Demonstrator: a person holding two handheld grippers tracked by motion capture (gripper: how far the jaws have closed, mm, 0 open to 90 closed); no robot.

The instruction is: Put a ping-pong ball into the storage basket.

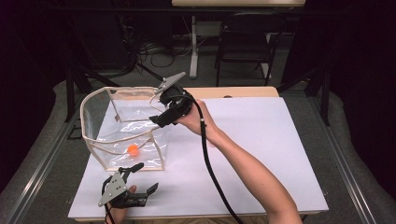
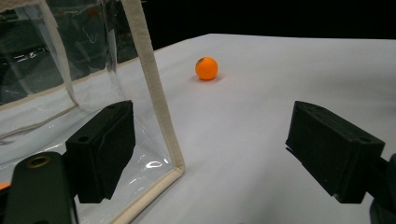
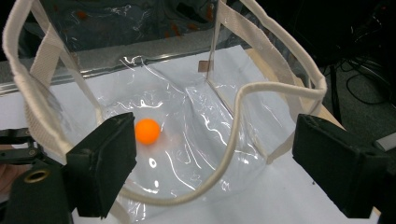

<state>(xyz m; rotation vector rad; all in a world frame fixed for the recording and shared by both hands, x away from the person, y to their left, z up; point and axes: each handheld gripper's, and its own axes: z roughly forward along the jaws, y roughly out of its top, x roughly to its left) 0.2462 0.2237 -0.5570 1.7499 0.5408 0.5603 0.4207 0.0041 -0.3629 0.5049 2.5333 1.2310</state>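
Inside, a small orange ball [image 1: 133, 149] is resting on the floor of a clear plastic bag with cream fabric edging [image 1: 93, 140], toward the near wall; in the right gripper view the ball [image 3: 147, 131] is lying on the crinkled film below the sagging rim. The bag is standing open on a white sheet-covered table [image 1: 261, 154], at its left half. A second orange ball [image 2: 206, 68] is sitting on the bare sheet in the left gripper view, well apart from the bag's corner seam.

The right gripper [image 1: 161, 116] is hovering over the bag's right rim, its jaws standing wide with nothing between them. The left gripper [image 1: 140, 179] is lying low near the front edge of the table, just beside the bag's near corner, jaws also spread wide and gripping nothing.

Likely hazards, as judged from this arrangement:
- The soft rim is drooping under the right gripper; a jaw or the trailing black cable [image 1: 210, 168] could be catching the edging and tipping the bag, letting the ball roll out.
- The left gripper's near jaw is standing close against the corner seam, so a sweep could be dragging the bag.
- The loose ball, being round on a smooth sheet, could be rolling away if nudged rather than squarely pinched.
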